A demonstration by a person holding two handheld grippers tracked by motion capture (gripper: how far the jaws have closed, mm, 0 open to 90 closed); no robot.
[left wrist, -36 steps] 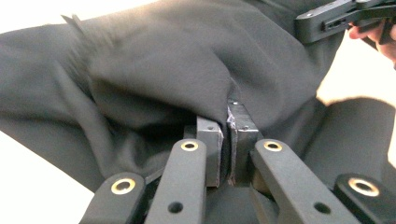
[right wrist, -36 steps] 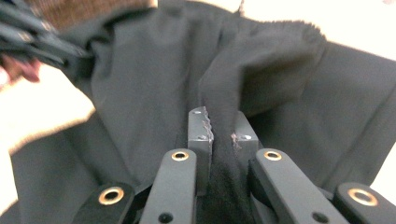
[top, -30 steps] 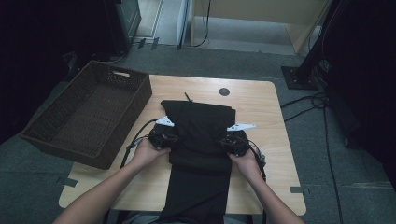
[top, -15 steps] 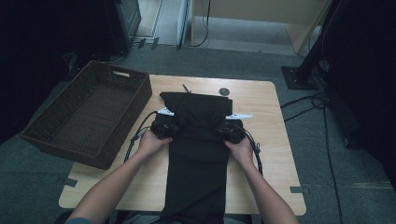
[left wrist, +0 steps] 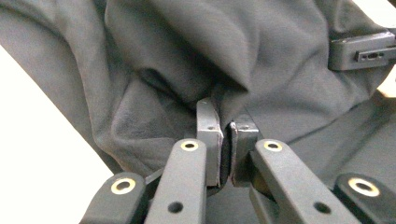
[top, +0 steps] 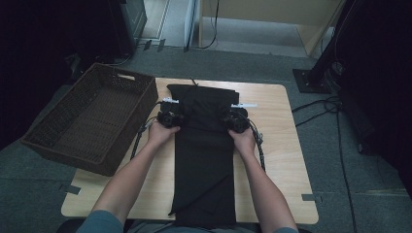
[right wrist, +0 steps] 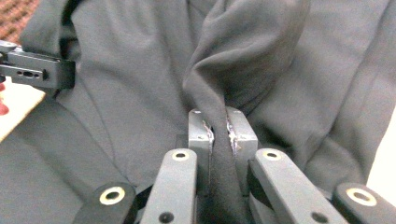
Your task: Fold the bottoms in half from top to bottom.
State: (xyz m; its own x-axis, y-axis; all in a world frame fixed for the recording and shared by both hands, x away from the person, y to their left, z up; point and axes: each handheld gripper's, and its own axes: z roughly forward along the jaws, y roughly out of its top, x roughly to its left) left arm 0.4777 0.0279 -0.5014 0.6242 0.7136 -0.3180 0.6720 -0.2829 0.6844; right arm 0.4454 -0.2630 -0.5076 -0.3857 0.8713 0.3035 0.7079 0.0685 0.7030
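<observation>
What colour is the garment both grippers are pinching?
Plain black garment, no pattern; clearest in the high view.

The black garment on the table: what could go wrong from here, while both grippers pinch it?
1. The left gripper and right gripper each clamp only a thin fold of the black garment, so one fold might slip out and leave the fold crooked.
2. The garment's near end hangs over the table edge, so its weight could drag the cloth toward the person.
3. The wicker basket stands close by the left gripper, whose cable might catch on it.
</observation>
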